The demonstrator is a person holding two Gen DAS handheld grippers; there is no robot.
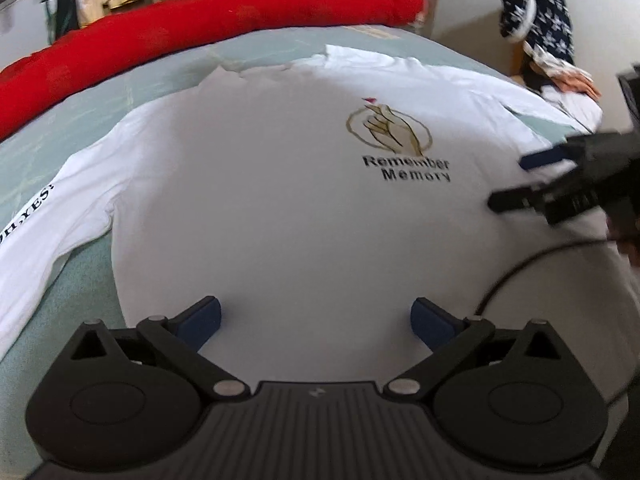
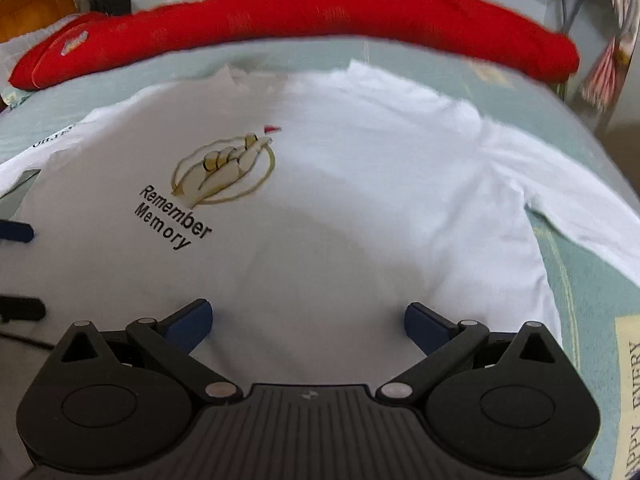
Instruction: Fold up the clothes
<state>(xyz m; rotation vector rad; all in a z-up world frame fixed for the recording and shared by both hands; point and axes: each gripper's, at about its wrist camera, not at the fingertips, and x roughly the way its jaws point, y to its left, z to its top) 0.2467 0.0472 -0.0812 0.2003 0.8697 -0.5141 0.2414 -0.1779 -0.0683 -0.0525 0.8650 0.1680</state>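
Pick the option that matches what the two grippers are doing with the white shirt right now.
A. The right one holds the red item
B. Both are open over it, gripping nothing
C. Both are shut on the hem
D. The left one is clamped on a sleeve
B: the left gripper and right gripper both have fingers spread wide above the flat white shirt, with no cloth between them.

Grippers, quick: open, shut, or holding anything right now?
Left gripper: open, holding nothing, over the white long-sleeve shirt.
Right gripper: open, holding nothing, over the same shirt.
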